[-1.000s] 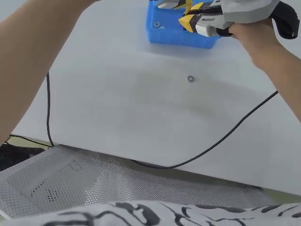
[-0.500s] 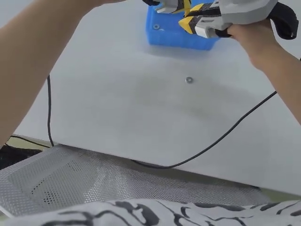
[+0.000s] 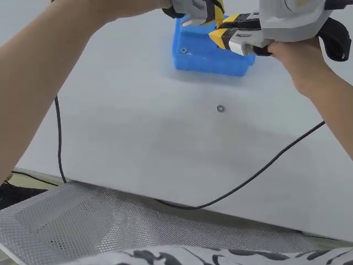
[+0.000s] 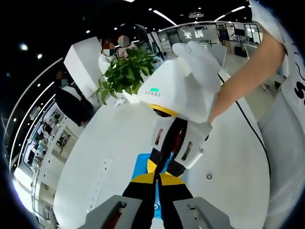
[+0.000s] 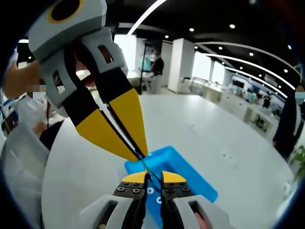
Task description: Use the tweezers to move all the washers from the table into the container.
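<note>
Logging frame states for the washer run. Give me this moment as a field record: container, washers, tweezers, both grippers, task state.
container: blue bin, on the far part of the table
on table: loose washer, apart from the bin, nearer the person
in bin: binned washer, at least one
tool: tweezers, thin and dark, clamped in the left gripper, tip above the bin
right gripper: above the bin, jaws nearly together around the tweezer tip; grip unclear
cable: black cable, lying across the table
task state: not finished
</note>
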`<state>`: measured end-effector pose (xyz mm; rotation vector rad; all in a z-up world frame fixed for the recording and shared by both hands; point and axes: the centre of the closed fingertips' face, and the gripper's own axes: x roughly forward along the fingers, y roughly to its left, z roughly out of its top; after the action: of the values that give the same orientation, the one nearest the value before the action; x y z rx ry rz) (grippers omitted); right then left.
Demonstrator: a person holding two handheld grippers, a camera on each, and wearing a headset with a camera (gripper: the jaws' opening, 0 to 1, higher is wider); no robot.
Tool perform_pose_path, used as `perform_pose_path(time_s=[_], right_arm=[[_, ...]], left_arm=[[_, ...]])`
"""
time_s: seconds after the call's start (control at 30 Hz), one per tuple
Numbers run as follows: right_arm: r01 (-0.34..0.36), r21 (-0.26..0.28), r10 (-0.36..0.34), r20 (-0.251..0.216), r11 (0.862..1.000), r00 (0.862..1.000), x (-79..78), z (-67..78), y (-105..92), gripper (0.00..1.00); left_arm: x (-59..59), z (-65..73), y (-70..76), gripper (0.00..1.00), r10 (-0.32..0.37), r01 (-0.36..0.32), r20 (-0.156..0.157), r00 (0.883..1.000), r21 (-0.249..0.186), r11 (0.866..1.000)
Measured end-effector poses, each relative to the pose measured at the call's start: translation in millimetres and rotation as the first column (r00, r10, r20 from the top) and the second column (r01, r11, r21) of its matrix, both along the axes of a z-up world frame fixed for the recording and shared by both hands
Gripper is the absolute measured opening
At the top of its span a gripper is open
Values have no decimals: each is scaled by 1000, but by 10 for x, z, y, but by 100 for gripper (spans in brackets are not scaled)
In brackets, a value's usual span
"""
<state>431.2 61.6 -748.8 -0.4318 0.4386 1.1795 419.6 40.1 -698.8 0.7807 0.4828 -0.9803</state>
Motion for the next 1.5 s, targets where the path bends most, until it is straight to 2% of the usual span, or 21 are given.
perform_pose_path(time_s=[0.23, 0.33, 0.37, 0.57, 0.7, 0.83, 1.0, 1.2, 1.4, 1.5], right_arm=[[-9, 14, 9, 13, 1000, 1000, -82, 92, -3, 6], [-12, 17, 12, 21, 1000, 1000, -181, 159, -32, 6], [-15, 17, 14, 23, 1000, 1000, -199, 165, -30, 6], [-22, 23, 22, 29, 999, 999, -315, 172, -63, 6], [-27, 29, 27, 18, 999, 999, -392, 150, -81, 6], [-35, 27, 35, 7, 999, 999, -486, 109, -111, 6], [-17, 44, 19, -46, 999, 999, -583, 9, -143, 6], [-7, 36, 9, -78, 999, 997, -658, -136, -191, 6], [-6, 41, 10, -99, 999, 995, -758, -217, -218, 6], [10, 64, -1, -140, 998, 990, -816, -265, -226, 7]], left_arm=[[-150, 133, -36, 0, -11, 11, 25, 1000, 3, 1000], [-218, 177, -48, 0, -20, 20, 33, 999, 2, 1000], [-202, 170, -57, 0, -21, 21, 33, 999, 0, 1000], [-353, 215, -75, 0, -38, 38, 40, 999, -8, 999], [-406, 203, -115, 0, -52, 52, 36, 998, -6, 999], [-528, 182, -167, 0, -73, 73, 23, 997, -2, 997], [-656, 135, -249, 0, -82, 82, -3, 997, -6, 997], [-786, 67, -324, 0, -87, 86, -31, 996, -15, 996], [-796, -33, -321, 0, -88, 86, -61, 994, -29, 996], [-770, -125, -293, 0, -90, 88, -74, 993, -23, 996]])
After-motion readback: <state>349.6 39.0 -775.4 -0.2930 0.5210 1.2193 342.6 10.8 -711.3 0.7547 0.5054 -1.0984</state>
